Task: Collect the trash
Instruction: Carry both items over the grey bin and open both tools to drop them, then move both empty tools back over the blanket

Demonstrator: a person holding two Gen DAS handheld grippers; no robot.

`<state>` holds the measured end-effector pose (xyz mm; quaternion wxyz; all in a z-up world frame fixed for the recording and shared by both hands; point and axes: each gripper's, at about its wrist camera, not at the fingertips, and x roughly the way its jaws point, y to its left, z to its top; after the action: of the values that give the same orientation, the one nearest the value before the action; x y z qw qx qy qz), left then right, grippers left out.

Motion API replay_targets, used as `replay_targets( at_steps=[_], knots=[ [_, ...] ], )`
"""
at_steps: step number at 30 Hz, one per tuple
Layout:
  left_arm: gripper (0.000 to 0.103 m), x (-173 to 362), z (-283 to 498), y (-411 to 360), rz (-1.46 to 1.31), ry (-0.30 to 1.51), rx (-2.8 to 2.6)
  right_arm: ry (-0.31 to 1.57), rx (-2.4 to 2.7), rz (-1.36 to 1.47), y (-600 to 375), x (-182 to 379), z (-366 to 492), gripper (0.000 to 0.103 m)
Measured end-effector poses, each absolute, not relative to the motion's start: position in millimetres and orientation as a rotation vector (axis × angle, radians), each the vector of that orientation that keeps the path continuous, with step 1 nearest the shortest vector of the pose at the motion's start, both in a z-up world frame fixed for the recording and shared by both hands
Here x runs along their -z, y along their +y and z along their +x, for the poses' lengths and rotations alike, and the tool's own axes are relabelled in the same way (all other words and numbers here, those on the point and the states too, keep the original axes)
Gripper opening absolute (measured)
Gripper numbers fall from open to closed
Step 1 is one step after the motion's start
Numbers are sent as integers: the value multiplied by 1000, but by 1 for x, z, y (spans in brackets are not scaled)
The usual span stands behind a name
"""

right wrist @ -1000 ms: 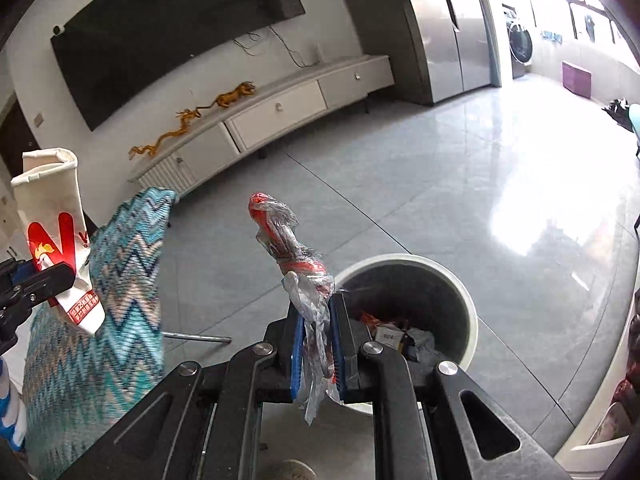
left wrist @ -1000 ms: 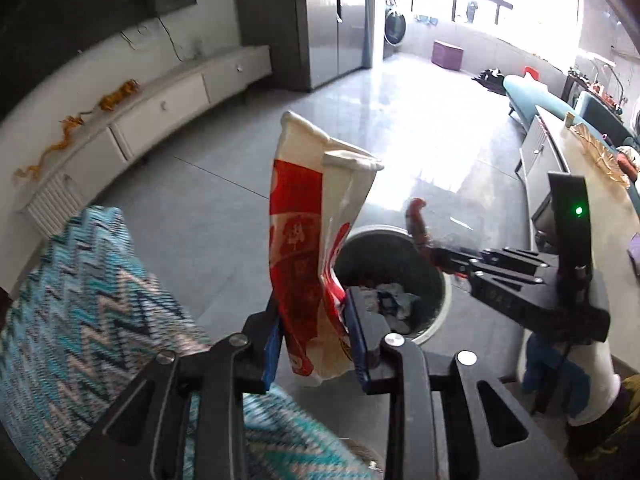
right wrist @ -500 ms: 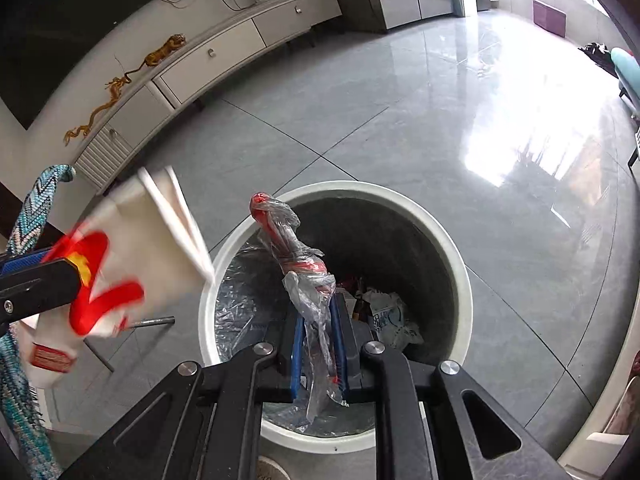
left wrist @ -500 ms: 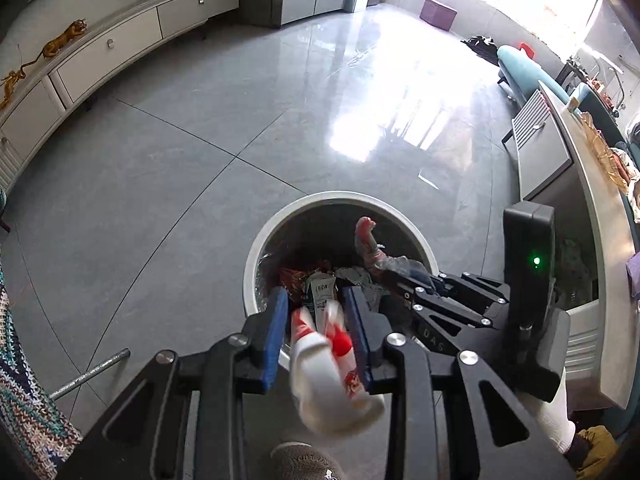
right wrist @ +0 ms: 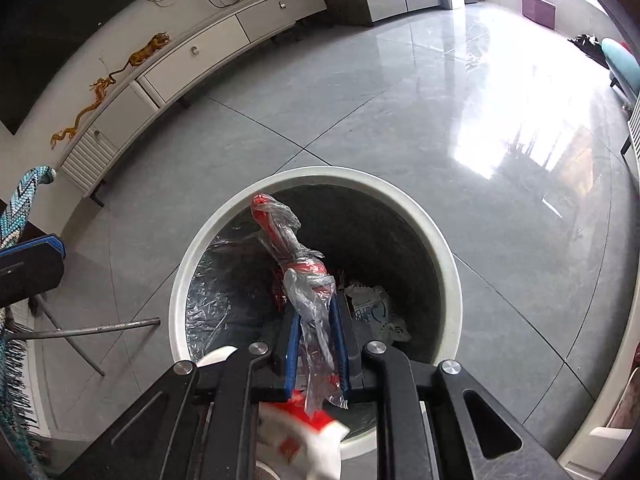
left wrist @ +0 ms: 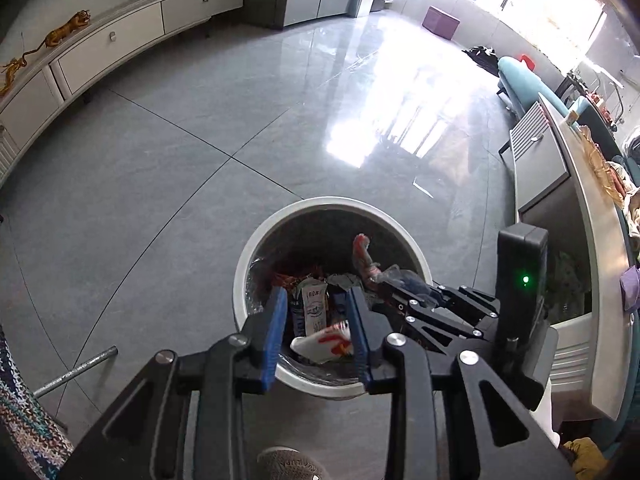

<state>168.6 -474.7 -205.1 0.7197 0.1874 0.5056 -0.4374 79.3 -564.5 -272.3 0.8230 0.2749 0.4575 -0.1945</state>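
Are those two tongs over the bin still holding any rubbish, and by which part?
Left tongs: nothing, opening, paper bag loose below. Right tongs: opening around plastic-wrapped red stick's lower end.

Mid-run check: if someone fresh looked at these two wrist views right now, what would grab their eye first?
The round white trash bin on the grey floor, already holding wrappers. Over it, the right gripper has its jaws opening with a twisted red-and-clear plastic wrapper between them. The left gripper is opening too, with a white-and-red paper bag dropping below its pads.
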Motion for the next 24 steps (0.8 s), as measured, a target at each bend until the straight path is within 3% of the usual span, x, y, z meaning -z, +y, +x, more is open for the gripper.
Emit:
replay_targets(
  at_steps=[4,8,13,20,24],
  knots=[
    [35,189,171,-462,375,1094,976,952,424,581,-563,266,74,34],
    [48,164,172,-441,341,1037,973,924,430,574,-560,254,66,45],
    [50,134,171,-404,303,957,934,883,429,544,-548,237,54,52],
    [51,92,154,-321,294,837,824,806,399,417,-500,173,51,80],
    [52,70,144,-263,315,779,695,730,313,332,-450,122,56,91]
  ],
)
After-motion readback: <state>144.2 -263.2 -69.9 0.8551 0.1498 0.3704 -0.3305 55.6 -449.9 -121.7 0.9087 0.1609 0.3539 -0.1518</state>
